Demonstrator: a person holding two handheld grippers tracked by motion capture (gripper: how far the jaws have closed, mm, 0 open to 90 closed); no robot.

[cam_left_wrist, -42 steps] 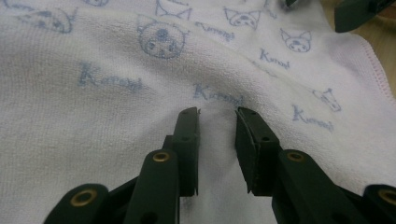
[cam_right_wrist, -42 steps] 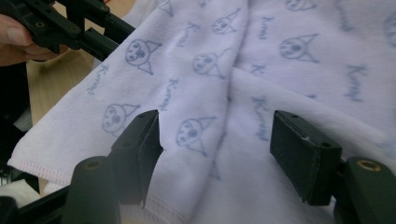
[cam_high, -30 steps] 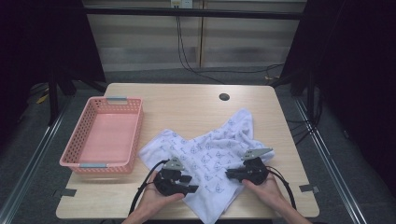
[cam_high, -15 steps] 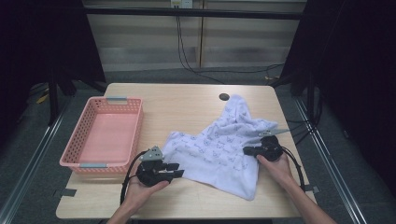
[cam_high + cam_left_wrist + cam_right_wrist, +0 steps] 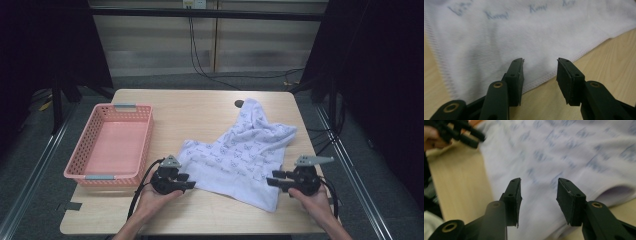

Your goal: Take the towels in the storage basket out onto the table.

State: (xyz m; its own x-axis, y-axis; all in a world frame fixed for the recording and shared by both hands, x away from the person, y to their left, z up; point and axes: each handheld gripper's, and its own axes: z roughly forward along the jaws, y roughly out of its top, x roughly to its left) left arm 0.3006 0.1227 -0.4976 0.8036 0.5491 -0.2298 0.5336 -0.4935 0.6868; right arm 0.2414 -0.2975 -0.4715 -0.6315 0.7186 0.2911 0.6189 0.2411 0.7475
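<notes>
A white towel [image 5: 240, 152] with blue print lies spread on the wooden table [image 5: 200, 112], one corner reaching toward the far edge. My left gripper [image 5: 189, 182] rests at the towel's near left edge, pointing right. In the left gripper view its jaws [image 5: 540, 61] stand open over the towel's [image 5: 524, 32] hemmed edge and have just been opening, with nothing pinched. My right gripper [image 5: 274, 179] sits at the towel's near right corner, pointing left. Its jaws [image 5: 539, 181] have just been opening too, and the blurred towel [image 5: 564, 152] lies below and ahead of them, not gripped.
An empty pink plastic basket [image 5: 75, 172] stands at the table's left side. A small dark round hole [image 5: 239, 104] sits near the far edge by the towel's tip. Bare wood runs along the front edge between the hands. Black cables trail from both grippers.
The hands have moved apart and the towel now lies drawn out wider and flatter. The right gripper has let go of the towel and pulled back toward the near right.
</notes>
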